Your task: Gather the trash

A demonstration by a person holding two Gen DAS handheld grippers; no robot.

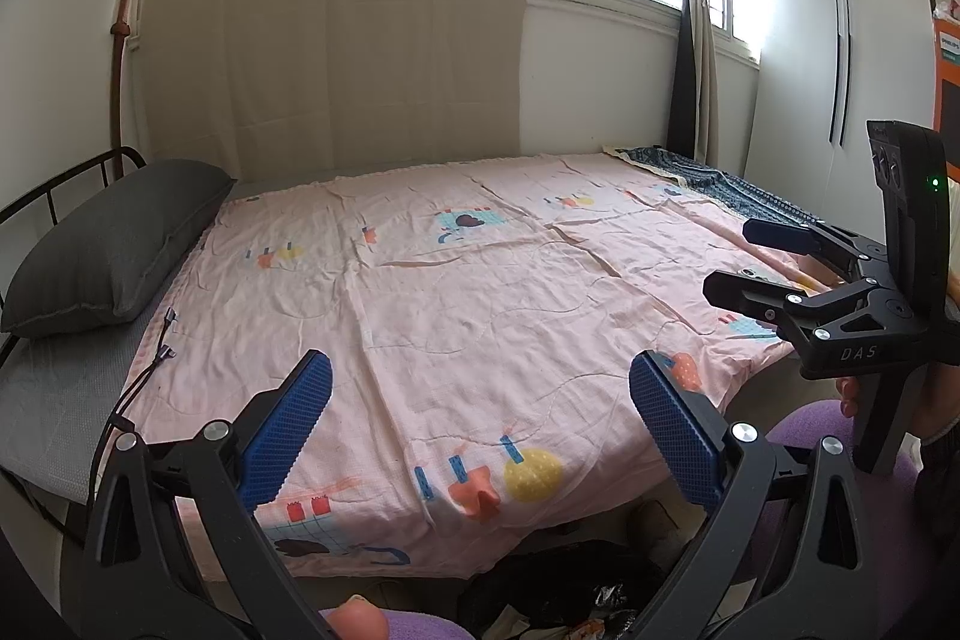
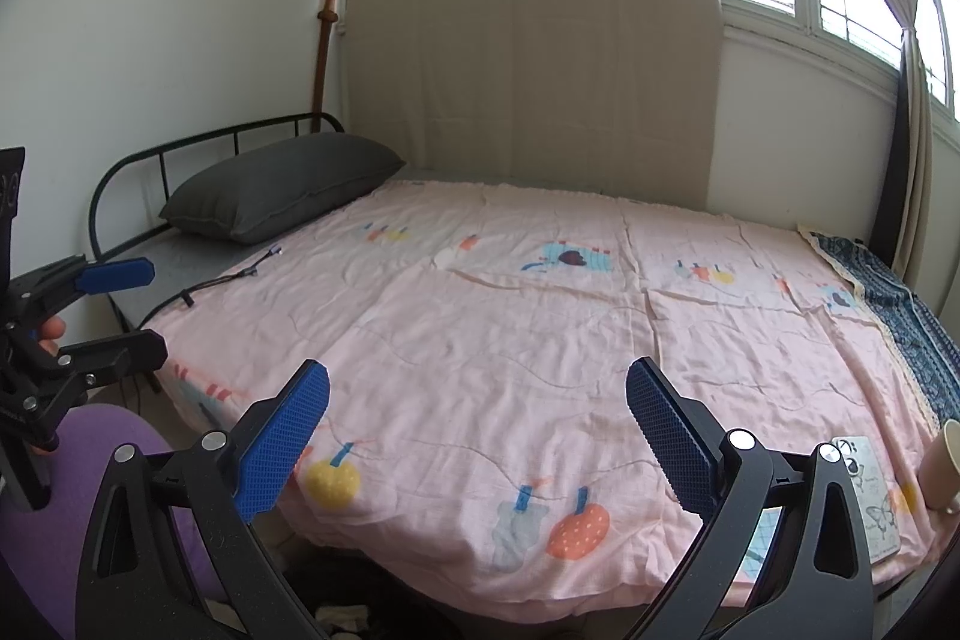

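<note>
A bed with a pink patterned blanket (image 1: 456, 292) fills both views. A black trash bag with crumpled wrappers (image 1: 570, 592) lies on the floor below the bed's near edge. A paper cup (image 2: 942, 466) stands at the blanket's right edge, next to a phone in a butterfly case (image 2: 870, 496). My left gripper (image 1: 480, 418) is open and empty over the near edge of the bed; it also shows in the right wrist view (image 2: 129, 310). My right gripper (image 2: 477, 418) is open and empty above the blanket; it also shows in the left wrist view (image 1: 729, 256).
A dark grey pillow (image 2: 282, 190) lies at the metal headboard (image 2: 144, 166). A black charging cable (image 2: 228, 277) lies beside the pillow. A blue patterned cloth (image 2: 900, 304) covers the far right of the bed. A white wardrobe (image 1: 840, 40) stands at the right.
</note>
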